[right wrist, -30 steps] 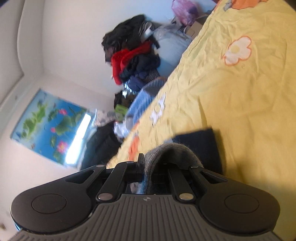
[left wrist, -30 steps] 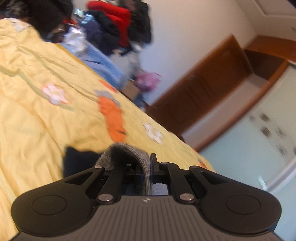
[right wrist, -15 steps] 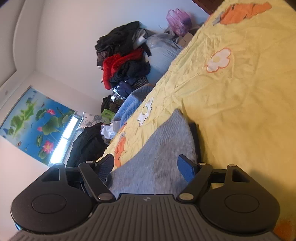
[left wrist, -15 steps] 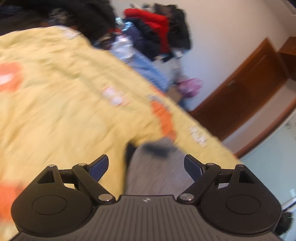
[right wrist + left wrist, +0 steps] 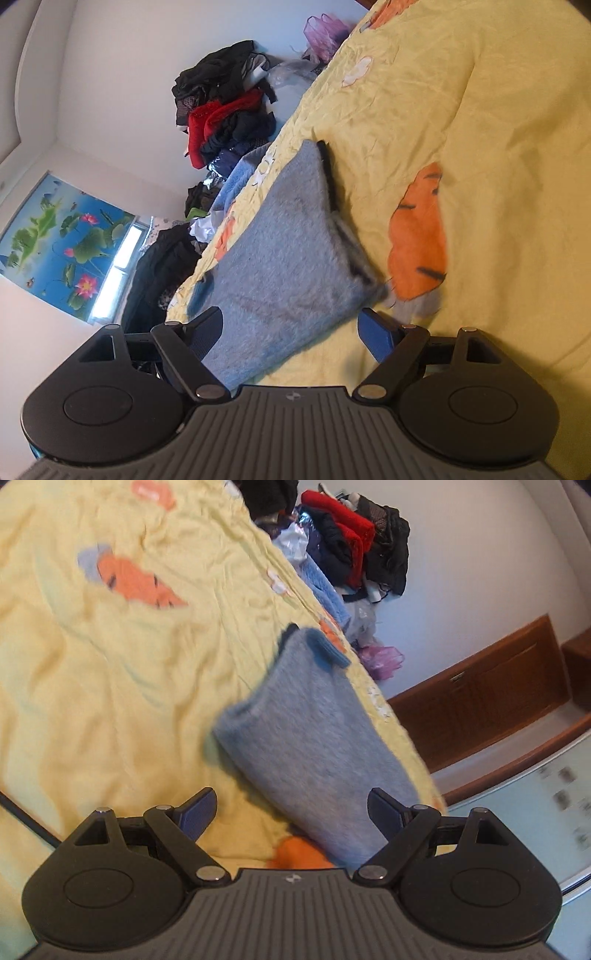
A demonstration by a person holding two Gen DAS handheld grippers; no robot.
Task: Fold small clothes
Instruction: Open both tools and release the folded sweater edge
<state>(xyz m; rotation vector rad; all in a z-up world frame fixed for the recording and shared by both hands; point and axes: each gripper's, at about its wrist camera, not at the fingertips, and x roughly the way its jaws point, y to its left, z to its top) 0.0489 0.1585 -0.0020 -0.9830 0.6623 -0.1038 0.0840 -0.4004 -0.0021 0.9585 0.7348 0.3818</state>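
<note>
A grey knit garment lies folded on the yellow bedspread, near the bed's edge, with a dark piece showing at its far end. My left gripper stands open just short of the garment's near end, and its pads touch nothing. In the right wrist view the same garment lies on the bedspread, with a dark edge along its right side. My right gripper has its jaws opening; the garment's near end lies between them, and neither pad presses on it.
A heap of black, red and navy clothes is piled against the wall beyond the bed, also seen in the right view as a clothes heap. A purple bag and a wooden cabinet stand past the bed's edge.
Both grippers were shut on the grey garment; both have opened, let it go and drawn back. The garment now lies flat and folded on the bedspread.
</note>
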